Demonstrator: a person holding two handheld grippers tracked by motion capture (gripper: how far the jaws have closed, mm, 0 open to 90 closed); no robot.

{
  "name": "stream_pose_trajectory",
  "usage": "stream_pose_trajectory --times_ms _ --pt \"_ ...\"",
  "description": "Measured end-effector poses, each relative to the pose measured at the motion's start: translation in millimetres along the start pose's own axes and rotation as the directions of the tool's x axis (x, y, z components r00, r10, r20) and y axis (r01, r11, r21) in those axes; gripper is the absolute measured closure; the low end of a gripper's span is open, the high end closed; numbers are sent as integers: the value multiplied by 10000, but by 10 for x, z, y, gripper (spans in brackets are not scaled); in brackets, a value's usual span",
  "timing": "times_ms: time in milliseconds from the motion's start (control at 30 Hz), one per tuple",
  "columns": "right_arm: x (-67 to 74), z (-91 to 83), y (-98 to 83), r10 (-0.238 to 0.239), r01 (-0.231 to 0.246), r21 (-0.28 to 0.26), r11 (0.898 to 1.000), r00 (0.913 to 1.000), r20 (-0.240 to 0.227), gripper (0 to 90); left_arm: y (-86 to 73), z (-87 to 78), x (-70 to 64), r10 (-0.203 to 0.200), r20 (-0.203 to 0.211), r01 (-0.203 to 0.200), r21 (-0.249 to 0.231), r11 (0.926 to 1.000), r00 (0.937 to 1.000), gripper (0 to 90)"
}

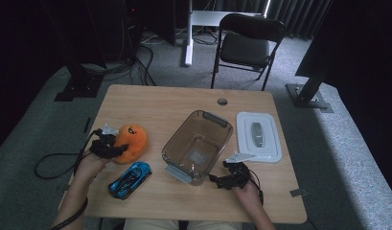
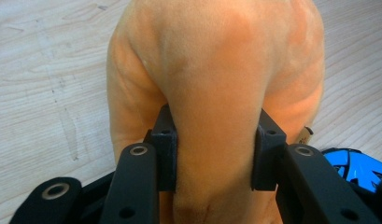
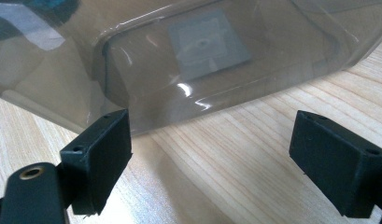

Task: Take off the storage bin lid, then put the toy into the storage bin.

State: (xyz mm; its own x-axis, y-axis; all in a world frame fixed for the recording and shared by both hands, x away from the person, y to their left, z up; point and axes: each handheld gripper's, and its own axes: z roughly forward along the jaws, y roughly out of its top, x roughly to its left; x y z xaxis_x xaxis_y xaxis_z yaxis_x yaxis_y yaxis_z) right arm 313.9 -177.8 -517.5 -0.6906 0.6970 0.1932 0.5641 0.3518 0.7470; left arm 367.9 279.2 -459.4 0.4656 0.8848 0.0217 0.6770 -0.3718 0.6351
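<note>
1. Your left gripper (image 2: 212,154) is clamped on the orange plush (image 2: 216,79); in the left gripper view both black jaws press into its soft sides, and the fabric bulges between them.
2. The plush (image 1: 130,142) sits at the left part of the table (image 1: 150,103), with your left gripper (image 1: 109,148) on its near-left side and your left hand (image 1: 90,165) behind it.
3. A blue toy car (image 1: 130,179) lies just in front of the plush, nearer to you; its blue body (image 2: 354,165) shows at the right edge of the left gripper view.
4. Your right gripper (image 3: 212,158) has its jaws apart, with bare wood between them and nothing held.
5. It (image 1: 218,181) rests low at the table, just beside the near right wall of the clear bin (image 1: 176,146), which stands in the middle of the table.
6. In the right gripper view the bin (image 3: 146,60) rises just beyond the jaws, a square label visible through its wall.
7. A white lid (image 1: 258,136) lies flat to the right of the bin, close to it.
8. A black chair (image 1: 246,43) stands beyond the table's far edge.
</note>
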Motion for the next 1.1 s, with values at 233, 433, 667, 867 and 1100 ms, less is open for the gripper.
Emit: stream_pose_trajectory --times_ms 233,433,667,867,1100 --pt "-8 6 8 -18 18 3 10000 10000 -40 126 86 -96 -53 157 -183 -160 -167 9997 9997 666" --pt "17 23 14 -27 27 14 10000 10000 -35 126 161 -238 -76 -76 80 82 -727 9973 9999 665" --pt "19 -34 -63 -151 151 -4 9999 9998 151 126 359 -442 -205 475 131 -457 -1143 9924 9988 665" --pt "-30 -116 -132 -482 479 89 9988 9982 362 126 515 -564 -322 854 292 -803 -1469 9859 9959 664" --pt "-86 -206 -215 -749 730 225 9971 9926 956 124 705 -656 -428 1124 435 -1033 -1738 9793 9927 664"
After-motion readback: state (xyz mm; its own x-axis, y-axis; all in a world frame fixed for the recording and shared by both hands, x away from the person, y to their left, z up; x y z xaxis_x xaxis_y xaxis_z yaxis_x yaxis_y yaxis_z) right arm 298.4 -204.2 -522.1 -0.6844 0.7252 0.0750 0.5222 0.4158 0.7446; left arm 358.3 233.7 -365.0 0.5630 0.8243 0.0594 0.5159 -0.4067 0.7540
